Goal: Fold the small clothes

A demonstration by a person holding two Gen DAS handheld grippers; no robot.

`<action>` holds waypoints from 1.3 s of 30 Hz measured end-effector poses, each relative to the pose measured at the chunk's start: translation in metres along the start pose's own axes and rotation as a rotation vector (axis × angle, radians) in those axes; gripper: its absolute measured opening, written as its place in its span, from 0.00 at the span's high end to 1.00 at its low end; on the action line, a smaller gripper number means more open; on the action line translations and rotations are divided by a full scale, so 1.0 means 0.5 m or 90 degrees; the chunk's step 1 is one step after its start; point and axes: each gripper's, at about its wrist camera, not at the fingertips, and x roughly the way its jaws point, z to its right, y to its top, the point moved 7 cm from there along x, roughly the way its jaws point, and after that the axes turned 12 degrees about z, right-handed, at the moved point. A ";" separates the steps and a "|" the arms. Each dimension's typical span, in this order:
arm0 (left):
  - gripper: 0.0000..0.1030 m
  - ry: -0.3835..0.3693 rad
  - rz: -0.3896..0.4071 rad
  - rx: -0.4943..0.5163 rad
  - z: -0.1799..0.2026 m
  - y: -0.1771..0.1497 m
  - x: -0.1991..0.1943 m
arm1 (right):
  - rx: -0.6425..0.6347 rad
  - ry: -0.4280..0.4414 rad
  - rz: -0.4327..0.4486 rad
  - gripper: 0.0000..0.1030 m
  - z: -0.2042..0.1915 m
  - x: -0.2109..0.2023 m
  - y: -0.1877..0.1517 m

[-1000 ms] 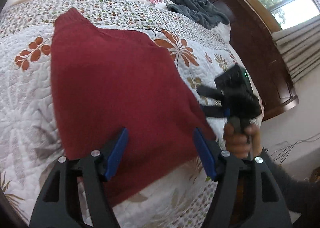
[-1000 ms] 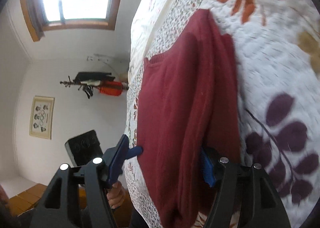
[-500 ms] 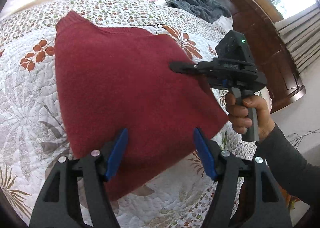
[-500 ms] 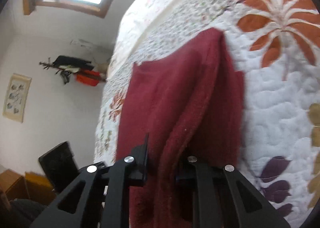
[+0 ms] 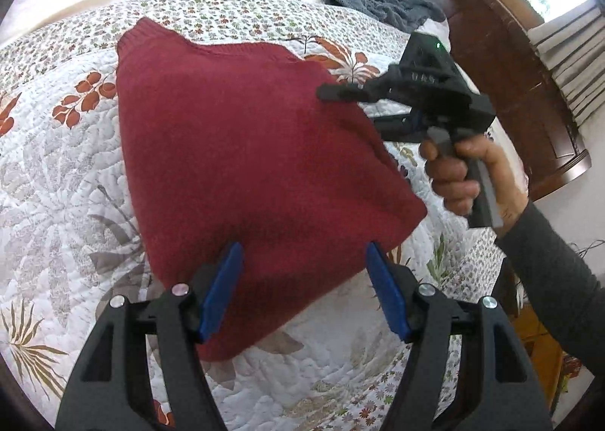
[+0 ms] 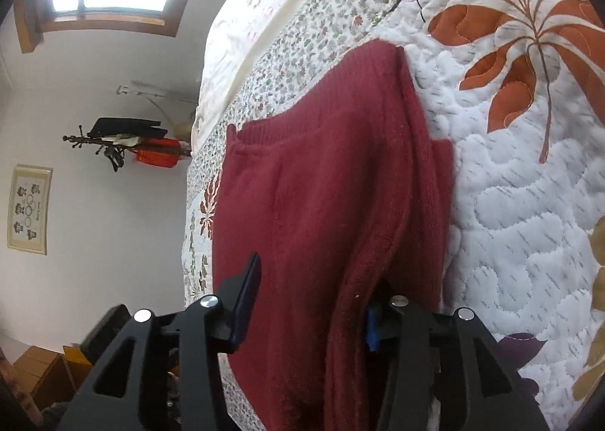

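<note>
Evidently mid-fold, the right gripper [image 5: 340, 92] straddles the red sweater's [image 5: 245, 166] edge with jaws parted, while the left gripper [image 5: 304, 291] hovers open; next, it needs pinching and carrying across.

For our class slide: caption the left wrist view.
Open left gripper over a red sweater on a quilt.

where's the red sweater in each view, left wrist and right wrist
Left wrist: the red sweater fills the centre, collar at upper left.
Right wrist: the red sweater runs up the middle, between the fingers of the right hand-held gripper.
Shared landmark: the orange leaf print on the quilt beside it.
</note>
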 end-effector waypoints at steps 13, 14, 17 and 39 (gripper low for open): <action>0.35 -0.012 -0.003 0.020 0.010 -0.026 -0.022 | -0.036 -0.018 0.072 0.62 0.003 -0.050 0.000; 0.35 -0.016 0.000 0.017 0.010 -0.026 -0.027 | -0.019 -0.016 0.072 0.62 0.009 -0.048 0.011; 0.35 -0.041 0.015 -0.002 0.002 -0.012 -0.045 | -0.001 -0.035 0.072 0.87 0.033 -0.045 0.016; 0.34 -0.107 0.000 -0.059 -0.095 0.090 0.025 | -0.014 -0.102 0.106 0.84 0.100 -0.049 0.041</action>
